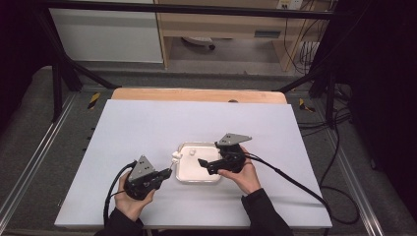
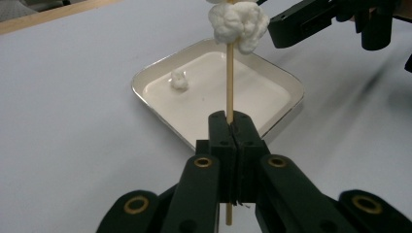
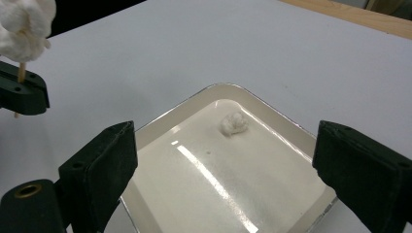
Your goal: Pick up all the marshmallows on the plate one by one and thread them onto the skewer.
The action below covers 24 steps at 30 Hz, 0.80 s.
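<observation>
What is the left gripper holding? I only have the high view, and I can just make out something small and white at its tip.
Observer: The left gripper is shut on a thin wooden skewer, with a fluffy white clump threaded on near its top.
Operator: Anything left in the tray?
Observer: One small loose lump lies on the floor of the tray, apart from both grippers.
Operator: And the right gripper, is it gripping anything?
Observer: No. The right gripper hangs over the tray with its jaws wide open and nothing pressed between them.
</observation>
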Available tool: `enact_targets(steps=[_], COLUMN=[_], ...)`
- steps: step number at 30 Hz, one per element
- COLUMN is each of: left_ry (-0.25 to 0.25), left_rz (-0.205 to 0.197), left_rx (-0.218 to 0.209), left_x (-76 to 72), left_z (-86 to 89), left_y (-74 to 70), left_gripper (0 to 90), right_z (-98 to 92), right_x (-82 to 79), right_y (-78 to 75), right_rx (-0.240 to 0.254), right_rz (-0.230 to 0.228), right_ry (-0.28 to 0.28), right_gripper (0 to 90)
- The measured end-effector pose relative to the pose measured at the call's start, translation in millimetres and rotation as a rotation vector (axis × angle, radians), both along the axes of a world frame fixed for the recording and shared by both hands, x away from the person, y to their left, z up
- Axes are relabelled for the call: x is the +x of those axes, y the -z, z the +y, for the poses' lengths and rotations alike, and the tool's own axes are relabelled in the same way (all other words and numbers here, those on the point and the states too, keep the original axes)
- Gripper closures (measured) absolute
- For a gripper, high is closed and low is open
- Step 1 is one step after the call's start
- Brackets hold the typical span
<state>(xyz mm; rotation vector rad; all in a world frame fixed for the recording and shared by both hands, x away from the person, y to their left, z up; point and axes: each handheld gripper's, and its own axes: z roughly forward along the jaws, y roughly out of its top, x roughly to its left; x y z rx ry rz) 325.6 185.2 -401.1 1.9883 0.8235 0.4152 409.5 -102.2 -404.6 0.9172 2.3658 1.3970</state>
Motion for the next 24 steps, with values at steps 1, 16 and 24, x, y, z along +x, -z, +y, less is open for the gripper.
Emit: enact_targets(steps=[1,16,24], left_ry=[-0.004,-0.020,-0.018], left_rz=[0.003,0.016,0.021], left_rx=[-0.002,-0.023,-0.023], left_x=[0.7,3.8,4.9], left_z=[1.3,9.6,10.0], left_y=[0.5,1.2,2.2], left_gripper=[88.6,88.7,88.6], right_z=[1.8,32.9,52.3], right_x=[2.0,32.1,45.5], right_y=[1.6,6.6,23.5], right_rx=[-0.008,-0.098,-0.155], right_rz=[-0.001,0.004,0.041], right_ry=[0.006,0.014,-0.020], right_gripper=[8.6,11.8,23.9])
